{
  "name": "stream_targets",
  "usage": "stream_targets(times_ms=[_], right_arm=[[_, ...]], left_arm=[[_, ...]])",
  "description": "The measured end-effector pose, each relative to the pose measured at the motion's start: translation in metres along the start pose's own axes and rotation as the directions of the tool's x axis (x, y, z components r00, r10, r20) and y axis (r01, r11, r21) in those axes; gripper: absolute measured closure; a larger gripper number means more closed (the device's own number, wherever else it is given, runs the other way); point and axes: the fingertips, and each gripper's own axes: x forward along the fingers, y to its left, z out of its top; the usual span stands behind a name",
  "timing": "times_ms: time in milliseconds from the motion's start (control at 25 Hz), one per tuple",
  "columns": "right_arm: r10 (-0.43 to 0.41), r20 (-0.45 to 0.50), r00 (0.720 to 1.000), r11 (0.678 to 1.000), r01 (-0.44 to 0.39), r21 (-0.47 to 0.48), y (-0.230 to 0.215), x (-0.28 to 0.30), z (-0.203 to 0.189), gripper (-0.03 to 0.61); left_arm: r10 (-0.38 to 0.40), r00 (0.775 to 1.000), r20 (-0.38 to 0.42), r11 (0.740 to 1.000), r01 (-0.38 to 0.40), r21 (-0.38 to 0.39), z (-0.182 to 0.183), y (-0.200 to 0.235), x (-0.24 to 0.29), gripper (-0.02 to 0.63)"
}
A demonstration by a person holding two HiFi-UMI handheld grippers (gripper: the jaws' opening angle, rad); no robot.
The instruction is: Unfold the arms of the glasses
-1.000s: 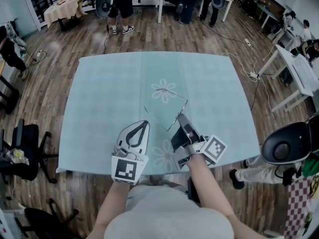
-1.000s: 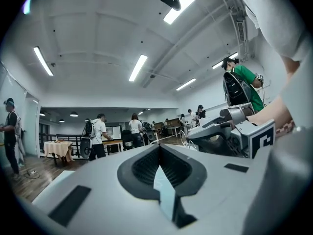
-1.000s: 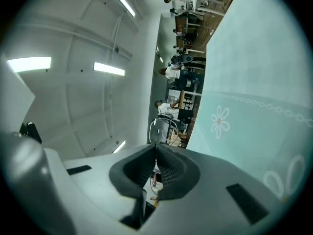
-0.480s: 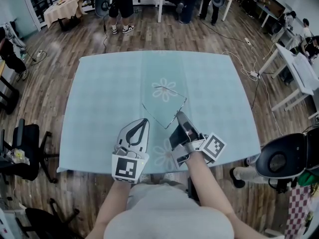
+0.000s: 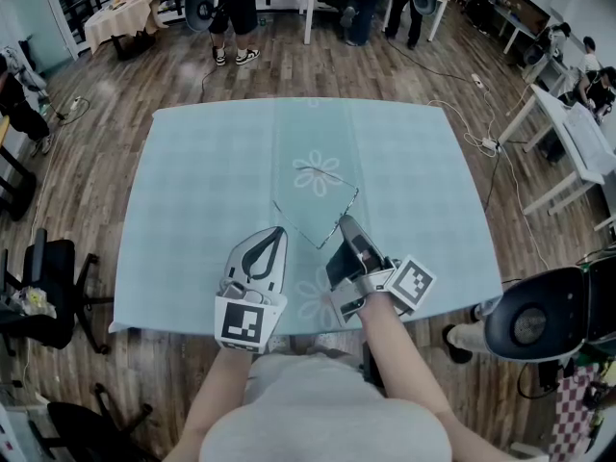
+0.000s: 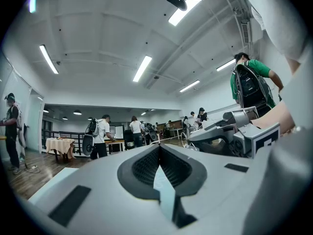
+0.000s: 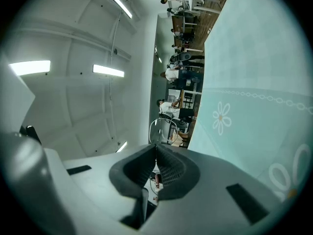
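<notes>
Thin wire-framed glasses (image 5: 319, 210) lie on the pale blue tablecloth (image 5: 212, 181), near a printed flower. My right gripper (image 5: 343, 222) is tipped on its side at the near right end of the glasses, jaws shut on the frame there. In the right gripper view a clear lens rim (image 7: 163, 129) sticks out just past the right gripper (image 7: 156, 148). To the left, my left gripper (image 5: 277, 233) hovers over the cloth, apart from the glasses. In its own view the left gripper (image 6: 159, 148) is shut with nothing between the pads, and the right gripper's body (image 6: 230, 131) shows beside it.
The table's near edge (image 5: 192, 327) runs just under both grippers. Wooden floor surrounds the table. A black office chair (image 5: 48, 292) stands at the left, white tables (image 5: 577, 147) at the right. People stand at the far end (image 5: 236, 12), and another person is at the lower right (image 5: 539, 320).
Grippers and glasses have kept still. Only the person at the lower right has shifted a little.
</notes>
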Motion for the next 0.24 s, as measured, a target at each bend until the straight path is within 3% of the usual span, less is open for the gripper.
stream_targets(times_ms=[240], right_arm=[[0.000, 0.002, 1.000, 1.000, 0.000, -0.002, 0.0015, -0.0033, 0.0006, 0.568]], left_arm=[[-0.003, 1.000, 0.002, 1.000, 0.003, 0.000, 0.0013, -0.0024, -0.0015, 0.606]])
